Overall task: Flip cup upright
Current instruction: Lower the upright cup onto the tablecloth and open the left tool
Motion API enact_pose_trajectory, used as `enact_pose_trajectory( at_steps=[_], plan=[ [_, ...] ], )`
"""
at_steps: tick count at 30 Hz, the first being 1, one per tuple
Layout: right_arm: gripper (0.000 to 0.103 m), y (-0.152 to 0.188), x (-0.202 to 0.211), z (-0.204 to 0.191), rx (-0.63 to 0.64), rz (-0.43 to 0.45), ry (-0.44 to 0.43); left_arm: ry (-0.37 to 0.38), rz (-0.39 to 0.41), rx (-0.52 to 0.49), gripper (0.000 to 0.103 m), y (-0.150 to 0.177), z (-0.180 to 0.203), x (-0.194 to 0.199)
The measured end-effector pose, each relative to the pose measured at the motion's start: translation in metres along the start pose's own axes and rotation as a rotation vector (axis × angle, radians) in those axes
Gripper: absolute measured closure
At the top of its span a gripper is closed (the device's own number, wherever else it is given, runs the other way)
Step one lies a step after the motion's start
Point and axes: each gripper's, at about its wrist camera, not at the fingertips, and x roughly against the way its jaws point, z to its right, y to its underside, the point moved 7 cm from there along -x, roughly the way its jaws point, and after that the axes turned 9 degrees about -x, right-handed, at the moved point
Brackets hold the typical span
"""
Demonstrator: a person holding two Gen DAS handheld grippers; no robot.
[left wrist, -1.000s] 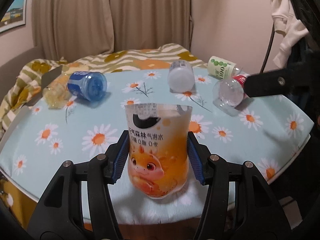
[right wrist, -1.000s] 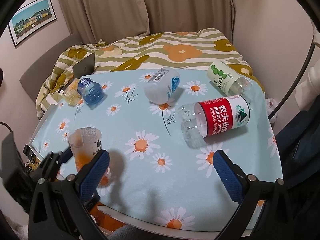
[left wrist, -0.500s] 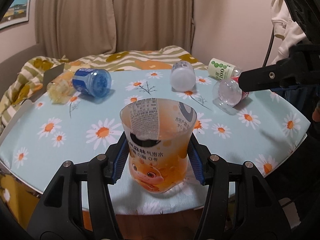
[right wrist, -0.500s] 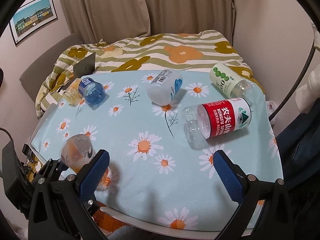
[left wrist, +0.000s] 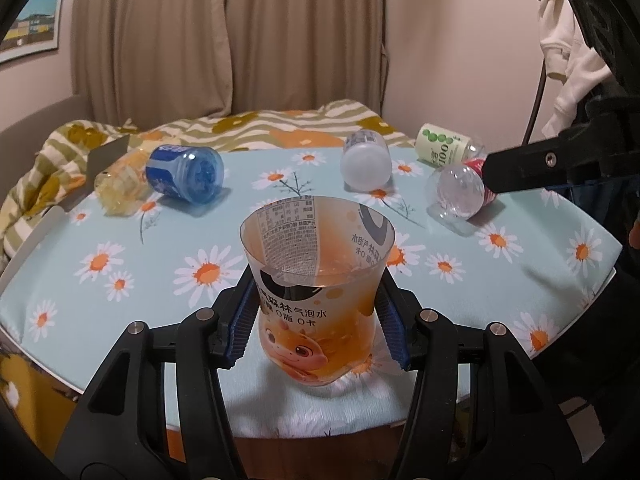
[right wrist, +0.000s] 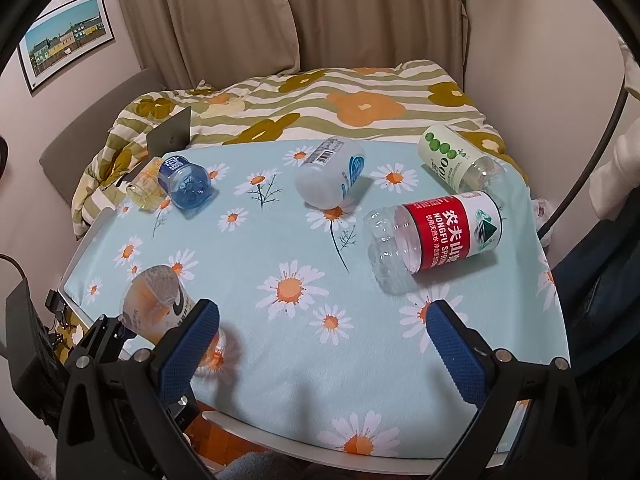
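Note:
The cup (left wrist: 316,300) is a cut-off clear bottle with an orange cartoon dragon label. It stands nearly upright, mouth up and tipped slightly toward me, at the near edge of the daisy tablecloth (left wrist: 120,248). My left gripper (left wrist: 318,328) is shut on the cup, blue pads on both sides of its waist. In the right wrist view the cup (right wrist: 154,304) is at the lower left, leaning. My right gripper (right wrist: 324,344) is open and empty above the near part of the table.
Several cut bottle cups lie on their sides at the back: a blue one (right wrist: 184,182), a yellowish one (right wrist: 146,190), a white one (right wrist: 330,176), a green-dotted one (right wrist: 454,158) and a red-labelled one (right wrist: 436,240). A striped flowered blanket (right wrist: 320,96) lies behind the table.
My left gripper has turned the cup it holds, bringing its mouth from facing away to facing up. The right gripper has barely moved.

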Motion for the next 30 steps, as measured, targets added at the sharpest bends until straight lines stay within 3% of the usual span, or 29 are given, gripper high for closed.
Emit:
enact_pose_trajectory(
  at_steps=[12,16,19,21,25,30],
  plan=[
    [0.000,0.004,0.001,-0.003,0.003,-0.003,-0.007,0.003,-0.040,-0.013,0.040,0.002,0.002,-0.005],
    [0.000,0.004,0.003,-0.007,0.002,0.003,-0.011,-0.005,-0.058,-0.021,0.008,-0.001,-0.001,-0.004],
    [0.000,0.002,0.008,-0.010,0.000,0.010,-0.014,-0.011,-0.043,-0.015,0.000,-0.008,-0.006,0.006],
    [0.000,-0.002,0.013,-0.013,-0.005,0.016,-0.018,-0.017,-0.056,-0.020,0.000,-0.013,-0.009,0.012],
    [0.000,-0.013,0.029,-0.021,-0.019,0.030,-0.026,-0.028,-0.128,-0.028,0.000,-0.030,-0.022,0.030],
    [0.000,-0.026,0.058,-0.035,-0.022,0.018,-0.022,-0.022,-0.259,0.034,0.000,-0.049,-0.051,0.061]
  ],
)
